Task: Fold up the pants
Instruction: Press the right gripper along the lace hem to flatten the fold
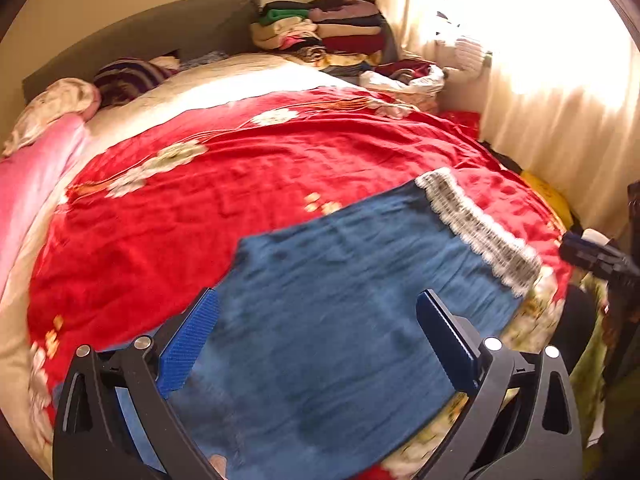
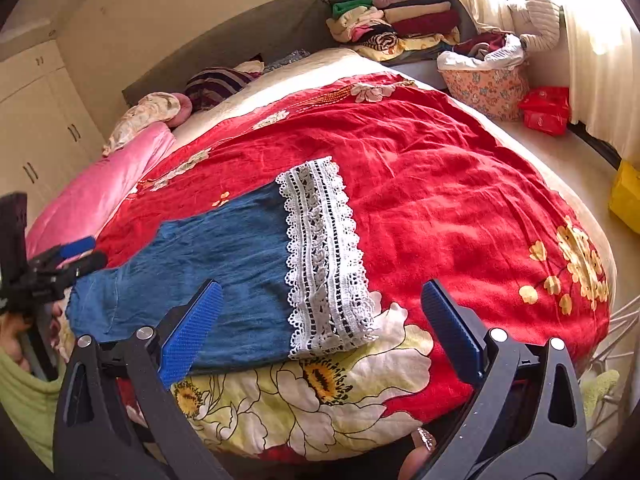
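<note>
From the left wrist view, a basket (image 1: 416,84) at the far side of the bed holds crumpled clothes. The left gripper (image 1: 316,332) hovers over the blue pants (image 1: 352,280), its jaws wide apart and empty. The pants lie flat on the red bedspread (image 1: 280,160), directly beneath and ahead.

From the right wrist view, the flowered basket (image 2: 486,88) is stuffed with laundry. The right gripper (image 2: 320,320) hangs open above the pants' lace hem (image 2: 324,256); the pants stretch left of it.
</note>
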Demonstrator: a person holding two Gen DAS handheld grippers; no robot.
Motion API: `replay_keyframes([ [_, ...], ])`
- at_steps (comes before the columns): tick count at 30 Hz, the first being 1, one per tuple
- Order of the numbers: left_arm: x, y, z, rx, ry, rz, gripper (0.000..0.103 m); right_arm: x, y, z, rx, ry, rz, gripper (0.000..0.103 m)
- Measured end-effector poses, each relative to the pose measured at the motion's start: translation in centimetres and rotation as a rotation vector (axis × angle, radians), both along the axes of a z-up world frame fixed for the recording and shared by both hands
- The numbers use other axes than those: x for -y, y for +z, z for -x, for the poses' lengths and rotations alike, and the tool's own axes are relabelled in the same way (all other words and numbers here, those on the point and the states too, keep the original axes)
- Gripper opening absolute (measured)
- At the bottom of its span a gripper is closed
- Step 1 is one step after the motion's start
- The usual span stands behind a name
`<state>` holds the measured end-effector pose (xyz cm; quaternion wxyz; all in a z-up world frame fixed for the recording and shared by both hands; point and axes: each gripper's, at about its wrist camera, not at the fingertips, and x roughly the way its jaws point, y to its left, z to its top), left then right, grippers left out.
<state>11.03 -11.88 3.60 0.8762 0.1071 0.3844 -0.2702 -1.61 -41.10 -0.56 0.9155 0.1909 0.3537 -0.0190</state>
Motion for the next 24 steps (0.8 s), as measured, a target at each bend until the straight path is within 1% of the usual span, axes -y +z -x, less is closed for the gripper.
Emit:
replay_keyframes([
  [3, 1.7, 0.4, -0.8, 0.001, -0.020, -0.004, 0.098, 0.1, -0.5, -0.2, -0.010, 0.004, -0.013, 0.094],
  [7, 4.3, 0.7, -2.0, 0.002, -0.071, 0.002, 0.098, 0.1, -1.2, -0.6, -0.025, 0.004, -0.034, 0.094],
  [10, 6.5, 0.3, -3.6, -0.003, -0.101, -0.017, 0.098, 0.0, -2.0, -0.9, -0.044, 0.009, -0.057, 0.094],
  [18, 11.6, -1.9, -7.8, -0.067, -0.202, -0.046, 0.098, 0.0, -3.4, -1.6, -0.072, 0.009, -0.097, 0.094],
  [24, 14.7, -4.3, -10.2, -0.116, -0.250, -0.058, 0.098, 0.1, -4.6, -2.3, -0.102, 0.005, -0.118, 0.094],
])
